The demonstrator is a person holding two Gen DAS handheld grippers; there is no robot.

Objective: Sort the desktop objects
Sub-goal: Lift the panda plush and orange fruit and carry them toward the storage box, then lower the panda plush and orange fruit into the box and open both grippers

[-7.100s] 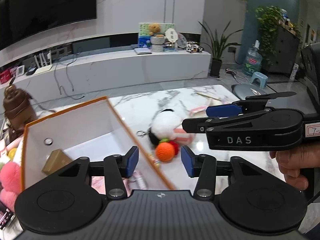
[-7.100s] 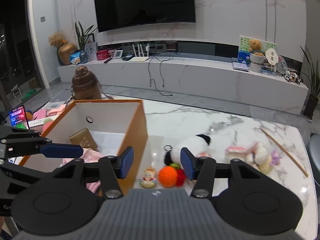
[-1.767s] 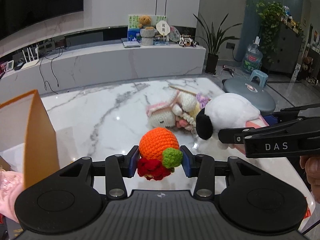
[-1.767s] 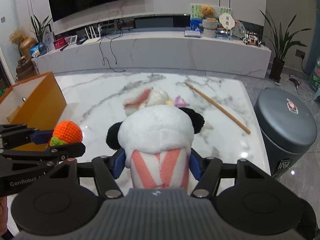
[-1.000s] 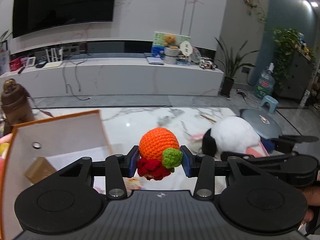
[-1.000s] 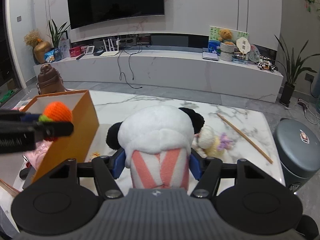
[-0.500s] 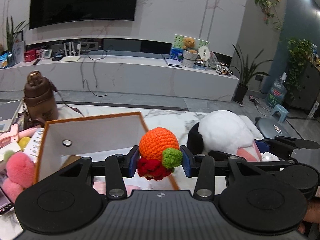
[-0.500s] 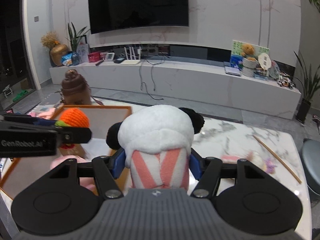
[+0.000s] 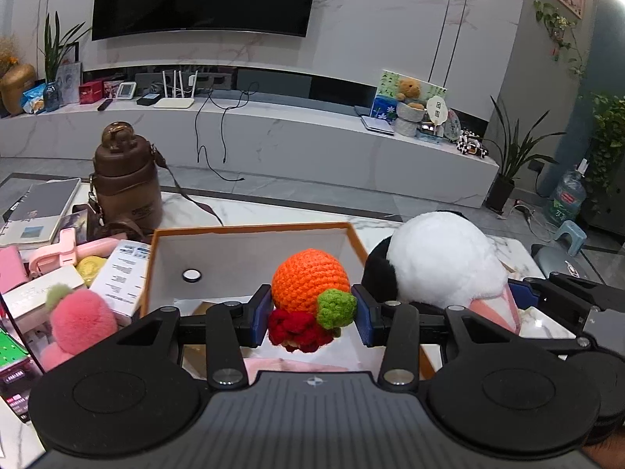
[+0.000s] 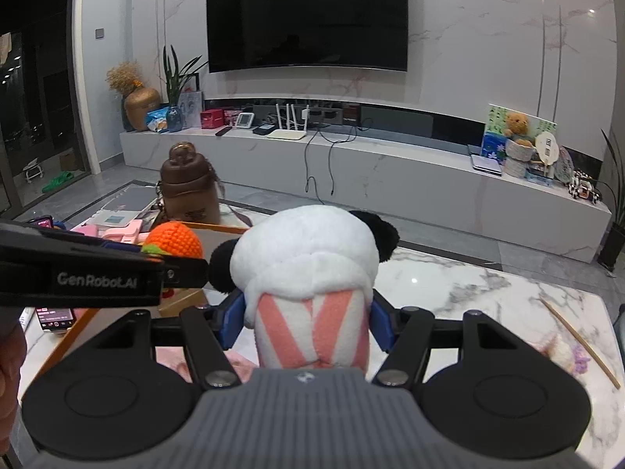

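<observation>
My left gripper (image 9: 310,314) is shut on a crocheted orange fruit (image 9: 308,279) with a green and red tuft, held above the open orange box (image 9: 250,230). The box has white inner walls and pink fabric lies at its bottom. My right gripper (image 10: 306,318) is shut on a white panda plush (image 10: 308,258) with black ears and pink stripes, held just right of the box. In the left wrist view the panda plush (image 9: 441,262) hangs beside the fruit. In the right wrist view the crocheted fruit (image 10: 175,240) shows beyond the left gripper's black finger.
A brown bottle (image 9: 127,179) with a strap stands behind the box. Left of the box lie a pink pompom (image 9: 80,322), pink items, booklets and a phone. A wooden stick (image 10: 578,340) and a small plush lie on the marble table (image 10: 468,285) at right.
Both grippers have moved left with their toys. The orange box has come from the left edge to directly under the left gripper, and the brown bottle and the clutter on the left have come into view.
</observation>
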